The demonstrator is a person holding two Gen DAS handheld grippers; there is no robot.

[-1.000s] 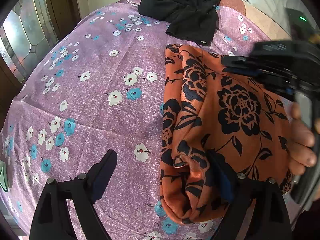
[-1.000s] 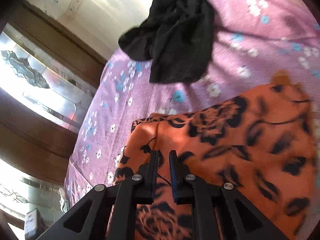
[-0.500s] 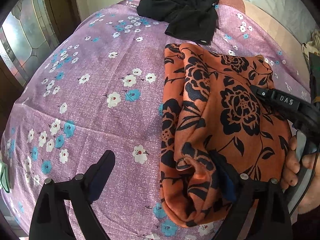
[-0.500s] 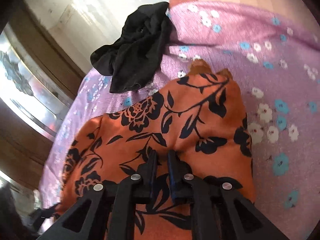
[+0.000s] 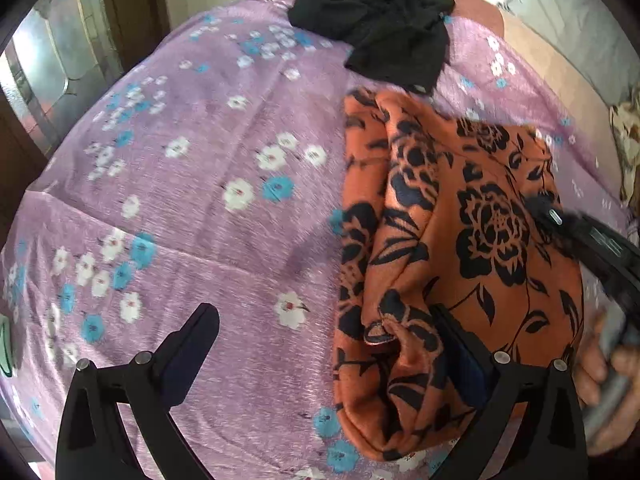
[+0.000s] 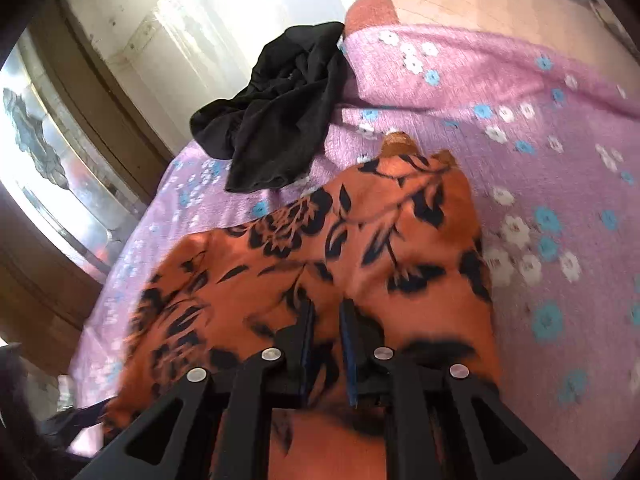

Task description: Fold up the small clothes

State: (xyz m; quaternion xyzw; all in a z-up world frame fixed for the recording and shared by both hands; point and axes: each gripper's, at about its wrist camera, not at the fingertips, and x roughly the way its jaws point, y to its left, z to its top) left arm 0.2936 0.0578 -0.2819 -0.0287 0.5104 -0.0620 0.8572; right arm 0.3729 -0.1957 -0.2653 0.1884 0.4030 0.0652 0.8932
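Observation:
An orange garment with black flowers lies bunched on a purple floral sheet; it also shows in the right wrist view. My left gripper is open, its right finger against the garment's near fold, its left finger over bare sheet. My right gripper has its jaws nearly together on the orange cloth, a thin fold between them. The right gripper also shows at the right edge of the left wrist view.
A crumpled black garment lies at the far end of the sheet, also seen in the right wrist view. A wooden door with patterned glass stands to the left. A patterned cushion sits at the far right.
My right gripper has pulled back across the orange garment toward its near right side, drawing the cloth along. My left gripper has stayed in place, open.

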